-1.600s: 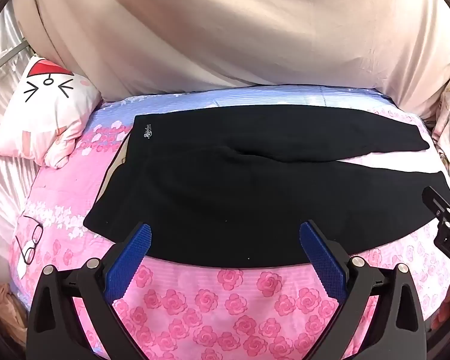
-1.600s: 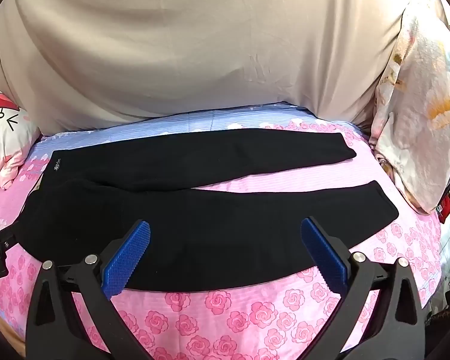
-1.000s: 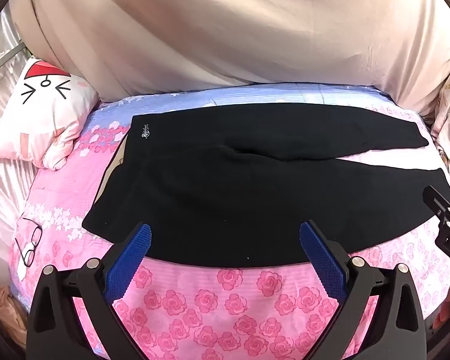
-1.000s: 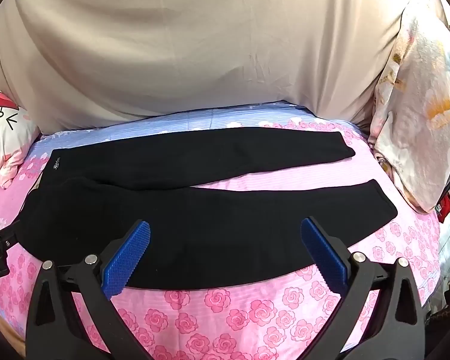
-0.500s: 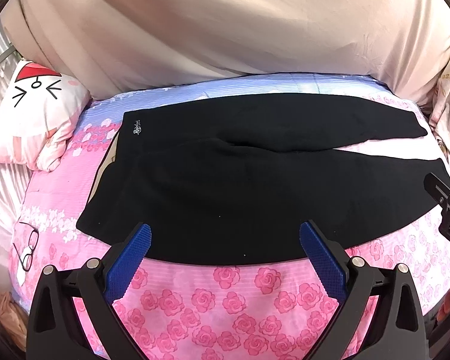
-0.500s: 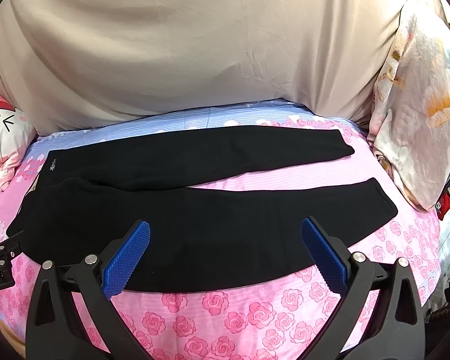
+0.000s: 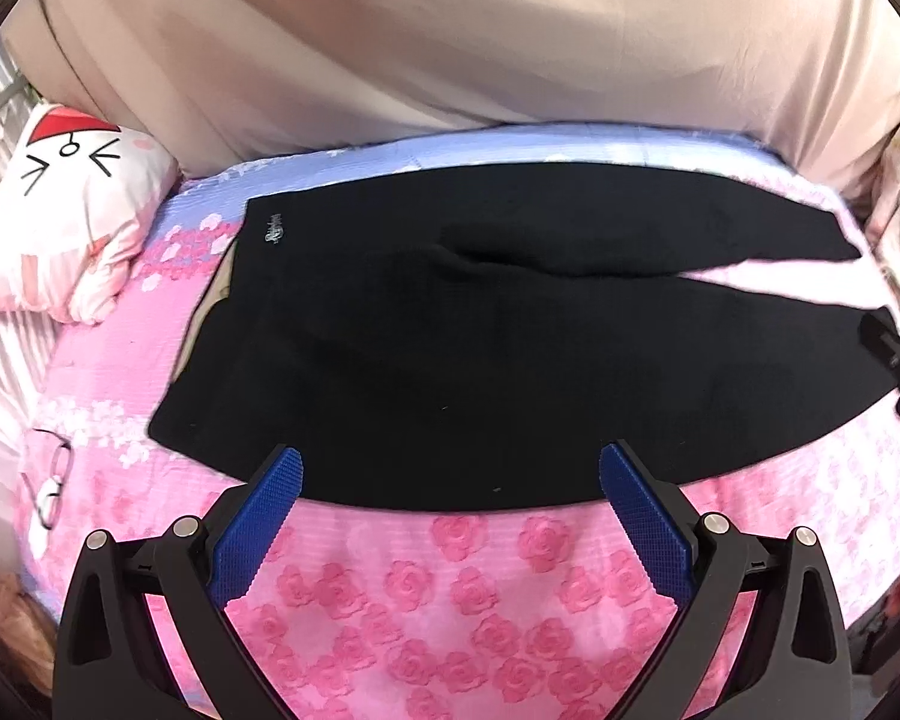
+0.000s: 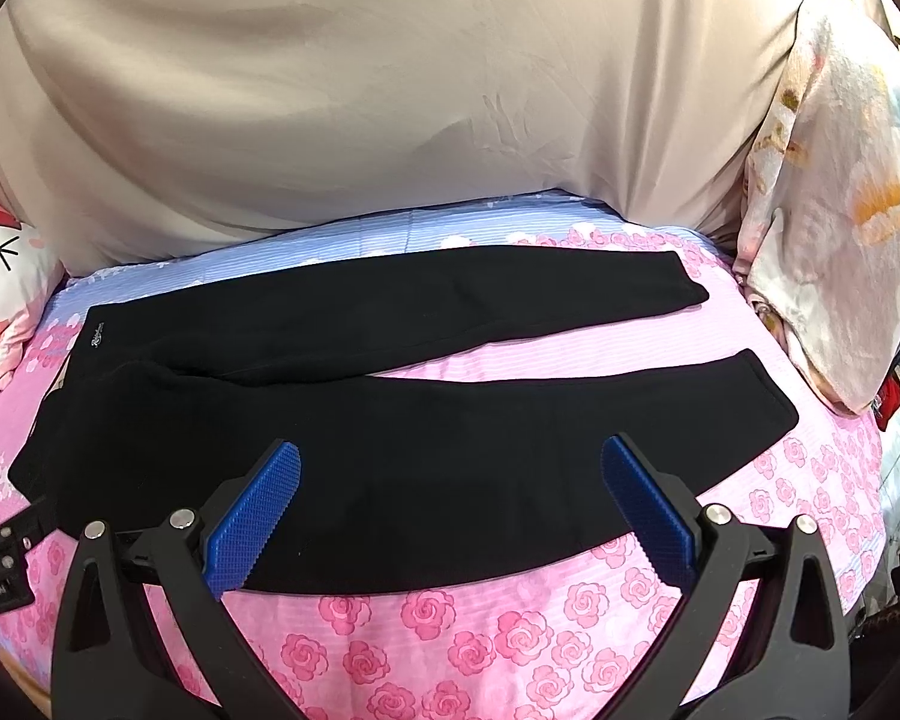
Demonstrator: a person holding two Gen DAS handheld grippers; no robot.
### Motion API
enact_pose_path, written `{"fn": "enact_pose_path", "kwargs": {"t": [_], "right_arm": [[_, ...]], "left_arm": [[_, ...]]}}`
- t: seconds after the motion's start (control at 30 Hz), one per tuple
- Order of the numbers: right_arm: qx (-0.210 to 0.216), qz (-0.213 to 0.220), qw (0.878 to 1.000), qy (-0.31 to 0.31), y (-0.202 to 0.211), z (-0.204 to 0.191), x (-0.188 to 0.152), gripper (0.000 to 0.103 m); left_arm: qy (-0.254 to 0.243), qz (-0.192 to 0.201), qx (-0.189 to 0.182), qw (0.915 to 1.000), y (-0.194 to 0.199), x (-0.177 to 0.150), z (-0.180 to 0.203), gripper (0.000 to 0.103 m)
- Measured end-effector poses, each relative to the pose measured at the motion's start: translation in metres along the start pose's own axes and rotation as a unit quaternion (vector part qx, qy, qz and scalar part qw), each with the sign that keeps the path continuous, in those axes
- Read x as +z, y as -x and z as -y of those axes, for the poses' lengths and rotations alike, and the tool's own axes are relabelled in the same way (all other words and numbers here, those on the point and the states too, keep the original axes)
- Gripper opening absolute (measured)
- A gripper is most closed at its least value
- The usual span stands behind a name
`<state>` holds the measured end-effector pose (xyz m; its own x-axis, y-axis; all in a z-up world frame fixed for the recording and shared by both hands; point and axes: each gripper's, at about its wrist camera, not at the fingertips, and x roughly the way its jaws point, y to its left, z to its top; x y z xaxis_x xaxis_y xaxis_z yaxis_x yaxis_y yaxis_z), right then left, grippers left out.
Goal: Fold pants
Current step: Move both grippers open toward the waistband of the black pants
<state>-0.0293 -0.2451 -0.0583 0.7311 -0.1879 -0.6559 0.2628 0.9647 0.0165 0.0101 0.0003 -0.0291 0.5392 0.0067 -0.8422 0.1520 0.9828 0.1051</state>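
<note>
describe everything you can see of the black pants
The pants are plain black, in a soft, matte, fleece-like fabric, with a small pale logo near the waistband at the left. They lie flat and unfolded on the pink rose-print bedsheet, waist to the left, the two legs spread in a narrow V toward the right, the sheet showing between them. A little pale lining shows at the waist opening. Both the left gripper and the right gripper hang open above the near edge; neither grips the fabric.

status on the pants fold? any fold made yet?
None yet. The black pants lie spread flat on the rose-print sheet, both legs apart. The left gripper and right gripper hover open over the near edge, holding nothing. Every fold remains.
</note>
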Motion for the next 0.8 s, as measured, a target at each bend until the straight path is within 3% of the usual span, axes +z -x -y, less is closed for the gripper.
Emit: {"fn": "enact_pose_path", "kwargs": {"t": [0.2,0.53,0.8], "right_arm": [[-0.002,-0.008,1.0,-0.002,-0.008,0.002,0.003,0.098],[-0.008,-0.021,1.0,-0.005,-0.021,0.003,0.01,0.098],[-0.007,-0.025,1.0,-0.002,-0.029,0.004,0.015,0.098]], "left_arm": [[-0.011,0.01,-0.006,0.9999,-0.001,0.007,-0.001,0.096],[-0.01,0.032,0.02,0.9992,-0.009,0.027,-0.003,0.098],[0.006,-0.004,0.016,0.9998,-0.025,0.041,-0.014,0.098]]}}
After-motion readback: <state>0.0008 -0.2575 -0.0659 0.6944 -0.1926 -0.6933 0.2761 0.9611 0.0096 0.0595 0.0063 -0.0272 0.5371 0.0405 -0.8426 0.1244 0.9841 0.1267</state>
